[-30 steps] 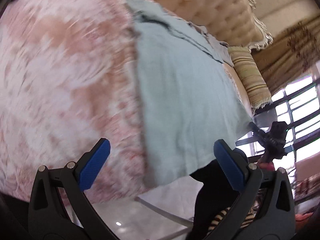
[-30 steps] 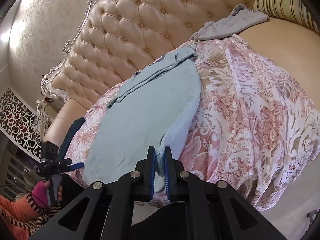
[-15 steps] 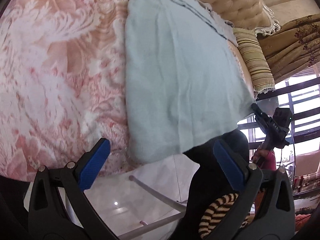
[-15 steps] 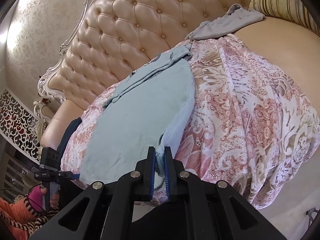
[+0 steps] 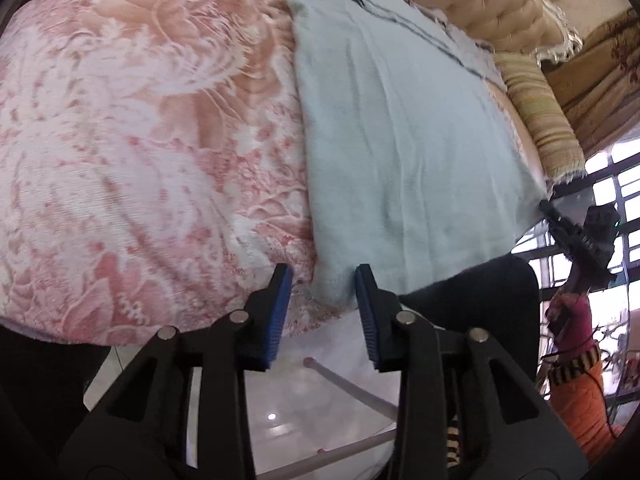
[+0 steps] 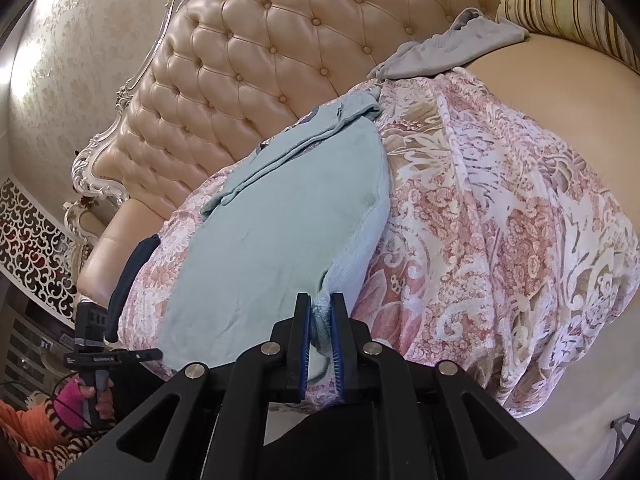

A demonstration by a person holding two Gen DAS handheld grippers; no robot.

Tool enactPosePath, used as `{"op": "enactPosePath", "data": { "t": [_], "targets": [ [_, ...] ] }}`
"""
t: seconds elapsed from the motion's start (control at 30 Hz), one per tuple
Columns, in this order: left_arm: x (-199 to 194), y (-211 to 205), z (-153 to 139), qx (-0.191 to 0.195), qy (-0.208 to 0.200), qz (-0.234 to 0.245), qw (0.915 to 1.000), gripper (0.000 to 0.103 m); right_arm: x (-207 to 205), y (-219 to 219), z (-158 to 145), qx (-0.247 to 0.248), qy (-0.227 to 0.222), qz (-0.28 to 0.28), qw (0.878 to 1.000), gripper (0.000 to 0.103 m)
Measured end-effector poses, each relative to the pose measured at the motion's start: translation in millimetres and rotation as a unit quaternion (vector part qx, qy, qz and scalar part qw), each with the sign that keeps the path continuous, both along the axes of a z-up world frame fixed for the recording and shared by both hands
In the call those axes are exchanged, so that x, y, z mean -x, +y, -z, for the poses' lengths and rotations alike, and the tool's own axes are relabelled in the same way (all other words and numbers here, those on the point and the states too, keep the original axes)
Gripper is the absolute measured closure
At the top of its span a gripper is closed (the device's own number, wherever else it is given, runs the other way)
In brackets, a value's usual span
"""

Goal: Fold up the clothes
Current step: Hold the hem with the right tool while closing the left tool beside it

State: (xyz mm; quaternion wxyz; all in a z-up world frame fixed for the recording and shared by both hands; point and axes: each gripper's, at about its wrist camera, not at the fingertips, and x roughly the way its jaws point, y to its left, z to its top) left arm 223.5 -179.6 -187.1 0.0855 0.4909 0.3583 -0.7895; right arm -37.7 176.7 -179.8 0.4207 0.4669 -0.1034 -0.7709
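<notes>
Left claw (image 5: pixel 322 280): black frame, blue ribbed pads, jaws closing; the near left corner of the garment's hem lies between the pads, the right-hand one at the cloth's edge, the left-hand one clear of it. It is not yet clamped.

Pink-and-white floral woven bedspread (image 5: pixel 140 140): covers the bed and hangs over its near edge, left of the garment in the left wrist view.

Pale blue knitted garment (image 5: pixel 400 140): spread flat on the bedspread, lengthwise toward the headboard, a folded-over band across its far end. Its near hem reaches the bed's edge.

Right claw (image 6: pixel 320 308): same build, pinching the garment's near right corner (image 6: pixel 320 316) between nearly closed pads; its jaws are easing apart slightly, cloth bunched between them.

Tufted peach leather headboard with carved white trim (image 6: pixel 240 72): behind the garment.

Grey crumpled cloth (image 6: pixel 452 48): at the head of the bed, right of the garment, apart from it.

Striped beige cushion (image 6: pixel 568 4): far right corner, beyond the grey cloth.
</notes>
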Motion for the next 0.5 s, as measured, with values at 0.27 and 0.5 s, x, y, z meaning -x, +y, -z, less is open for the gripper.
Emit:
{"op": "enactPosePath", "data": {
  "t": [0.27,0.5],
  "targets": [
    [4.6,9.2,9.5,-0.028,-0.004,0.021,0.9994,0.066,0.4,0.8,-1.9,-0.005,0.005,0.001,1.000,0.091],
    [2.2,6.7,13.7,-0.041,0.005,0.020,0.9990,0.066,-0.4,-0.9,-1.4,-0.007,0.004,-0.002,1.000,0.091]
  ]
}}
